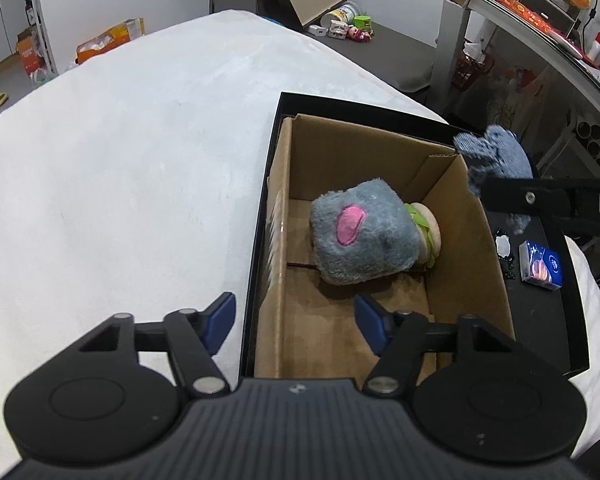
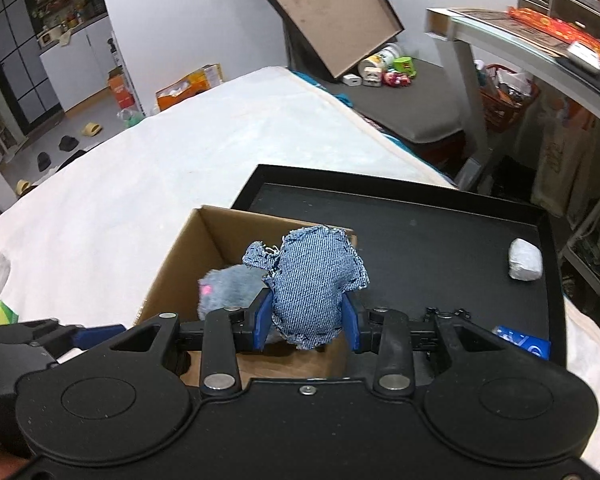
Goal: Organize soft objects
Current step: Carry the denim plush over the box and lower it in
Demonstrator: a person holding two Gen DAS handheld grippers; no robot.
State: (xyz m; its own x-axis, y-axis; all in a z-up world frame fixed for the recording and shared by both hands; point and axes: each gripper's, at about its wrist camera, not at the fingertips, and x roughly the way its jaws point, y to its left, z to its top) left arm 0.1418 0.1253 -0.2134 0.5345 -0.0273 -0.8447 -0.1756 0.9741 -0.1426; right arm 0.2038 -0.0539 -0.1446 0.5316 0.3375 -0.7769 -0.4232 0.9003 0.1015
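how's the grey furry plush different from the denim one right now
The grey furry plush lies inside the cardboard box, touched by neither gripper; the denim plush is held above the box, clamped in the right gripper.
The furry one has shaggy grey pile with a pink patch; the denim one is flat-woven blue cloth with frayed, stitched edges.
Both are small stuffed soft toys.
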